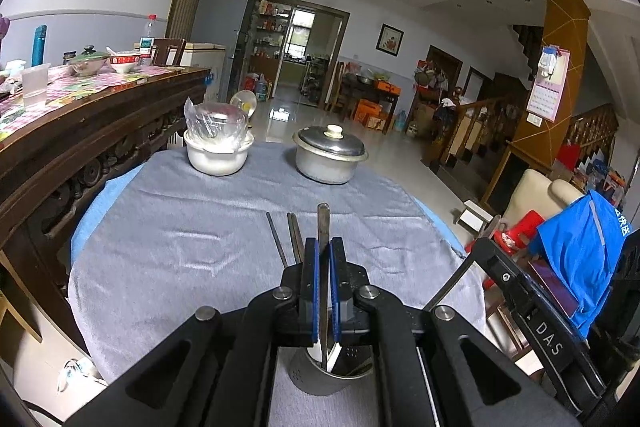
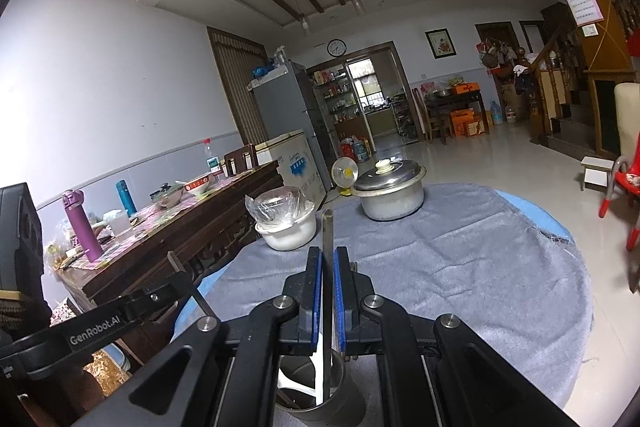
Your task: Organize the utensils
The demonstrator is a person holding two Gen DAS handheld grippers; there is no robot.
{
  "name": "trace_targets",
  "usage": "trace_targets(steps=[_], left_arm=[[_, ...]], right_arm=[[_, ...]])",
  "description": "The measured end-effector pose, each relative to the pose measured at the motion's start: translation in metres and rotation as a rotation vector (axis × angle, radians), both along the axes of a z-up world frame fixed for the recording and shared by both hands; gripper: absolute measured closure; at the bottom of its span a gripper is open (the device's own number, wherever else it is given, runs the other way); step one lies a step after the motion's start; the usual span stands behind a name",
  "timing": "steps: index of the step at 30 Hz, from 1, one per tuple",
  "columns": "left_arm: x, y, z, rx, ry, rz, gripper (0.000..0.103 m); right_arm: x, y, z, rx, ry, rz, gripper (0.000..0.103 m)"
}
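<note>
My left gripper (image 1: pixel 323 242) is shut on a flat metal utensil handle (image 1: pixel 323 219) that sticks up past its blue pads. The handle's lower end reaches down into a perforated metal utensil holder (image 1: pixel 320 377) just below the jaws. Two dark chopsticks (image 1: pixel 294 237) lie on the grey cloth to the left of the fingers. My right gripper (image 2: pixel 328 251) is shut on another thin metal utensil handle (image 2: pixel 328 231), whose lower end dips into the same holder (image 2: pixel 320 399) beside a white utensil (image 2: pixel 318 367). Each gripper shows at the edge of the other's view.
The round table has a grey cloth (image 1: pixel 192 227). At its far side stand a white pot with a plastic-wrapped bowl (image 1: pixel 216 147) and a lidded metal pot (image 1: pixel 330 155). A dark wooden sideboard (image 1: pixel 80 131) runs along the left. A red stool (image 1: pixel 516 231) and a blue jacket stand to the right.
</note>
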State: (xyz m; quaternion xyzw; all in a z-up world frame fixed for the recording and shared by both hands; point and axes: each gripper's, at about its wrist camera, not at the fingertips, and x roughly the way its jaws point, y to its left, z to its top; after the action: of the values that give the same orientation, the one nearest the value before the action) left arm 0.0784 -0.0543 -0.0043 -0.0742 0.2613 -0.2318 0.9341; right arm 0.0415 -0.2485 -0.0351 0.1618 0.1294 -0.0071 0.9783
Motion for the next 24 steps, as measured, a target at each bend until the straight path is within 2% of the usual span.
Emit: trace_targets(steps=[24], left_arm=[[0.004, 0.003, -0.008, 0.022, 0.024, 0.004, 0.098]], right_arm=[[0.015, 0.008, -0.007, 0.017, 0.023, 0.044, 0.093]])
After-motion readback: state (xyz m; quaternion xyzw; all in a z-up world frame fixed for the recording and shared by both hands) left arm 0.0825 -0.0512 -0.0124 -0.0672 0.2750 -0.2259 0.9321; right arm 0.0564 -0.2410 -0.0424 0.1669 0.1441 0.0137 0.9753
